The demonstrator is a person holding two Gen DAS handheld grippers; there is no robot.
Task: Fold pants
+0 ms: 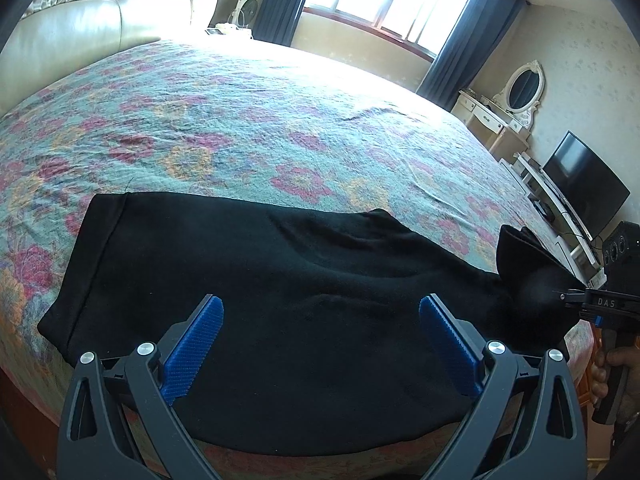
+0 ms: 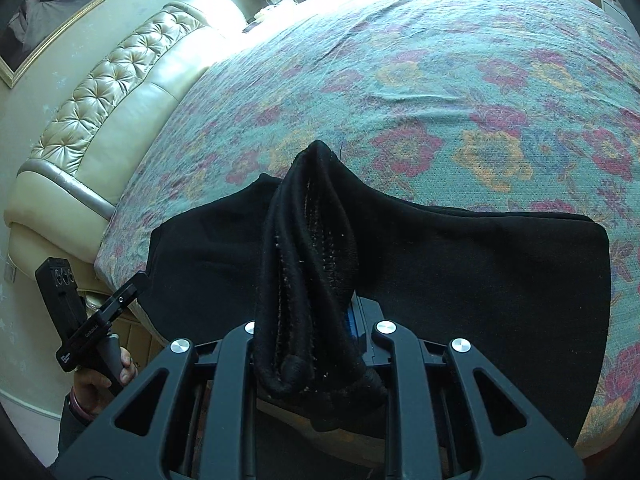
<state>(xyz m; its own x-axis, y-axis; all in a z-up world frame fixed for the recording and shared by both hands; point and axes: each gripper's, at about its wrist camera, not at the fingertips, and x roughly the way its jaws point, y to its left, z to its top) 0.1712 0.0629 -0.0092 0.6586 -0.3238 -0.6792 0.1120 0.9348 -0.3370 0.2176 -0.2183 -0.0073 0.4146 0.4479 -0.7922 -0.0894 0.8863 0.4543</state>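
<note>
Black pants lie flat along the near edge of the bed, legs side by side, hems at the left. My left gripper is open, its blue pads hovering just above the middle of the pants. My right gripper is shut on the bunched waistband end of the pants and lifts it off the bed. It also shows at the right edge of the left wrist view, with the raised fabric. The left gripper shows at the left of the right wrist view.
The floral bedspread covers the bed beyond the pants. A padded headboard is at the left. A dressing table and a TV stand along the right wall. The bed's near edge runs just under the pants.
</note>
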